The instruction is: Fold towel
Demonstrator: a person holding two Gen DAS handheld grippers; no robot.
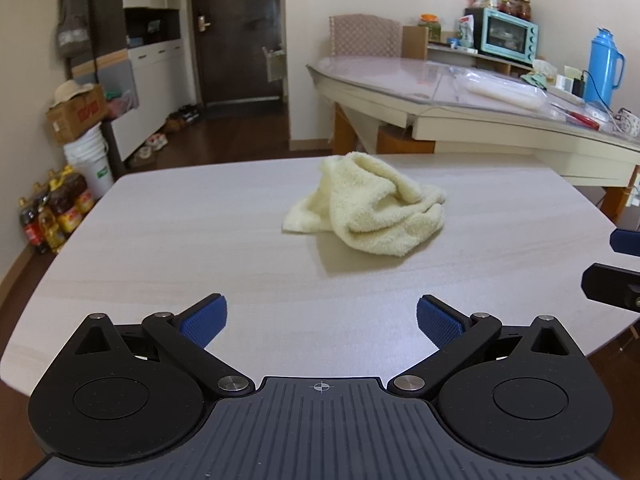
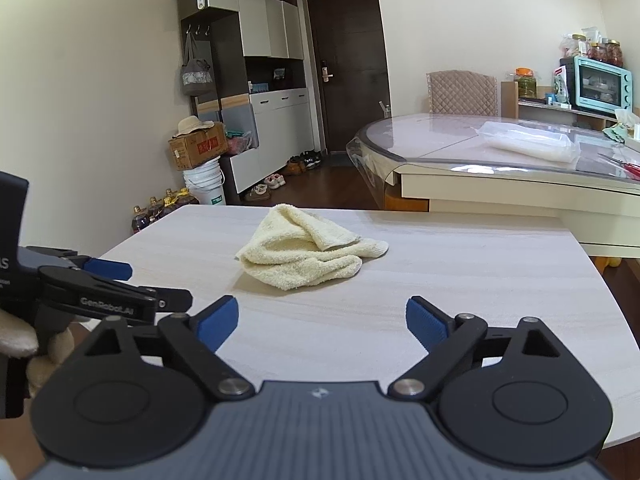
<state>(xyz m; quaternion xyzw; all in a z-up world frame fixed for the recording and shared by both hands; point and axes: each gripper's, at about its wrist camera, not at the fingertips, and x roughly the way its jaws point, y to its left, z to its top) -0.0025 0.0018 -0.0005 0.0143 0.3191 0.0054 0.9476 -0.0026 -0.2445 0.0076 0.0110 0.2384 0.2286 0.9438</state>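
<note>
A pale yellow towel (image 1: 368,204) lies crumpled in a heap near the far middle of the light wood table (image 1: 180,240). In the right wrist view the same towel (image 2: 308,254) sits ahead and slightly left. My left gripper (image 1: 322,316) hovers over the near part of the table, open, its blue pads wide apart and empty, well short of the towel. My right gripper (image 2: 322,316) is likewise open and empty, short of the towel. The left gripper (image 2: 108,280) also shows at the left edge of the right wrist view, held by a gloved hand (image 2: 24,340).
The table (image 2: 480,280) ends at a far edge just behind the towel. A second table with a glass top (image 1: 440,76) stands behind to the right, carrying a bag, a blue flask (image 1: 606,64) and a teal oven (image 1: 508,34). Bottles (image 1: 52,212) and a bucket stand on the floor left.
</note>
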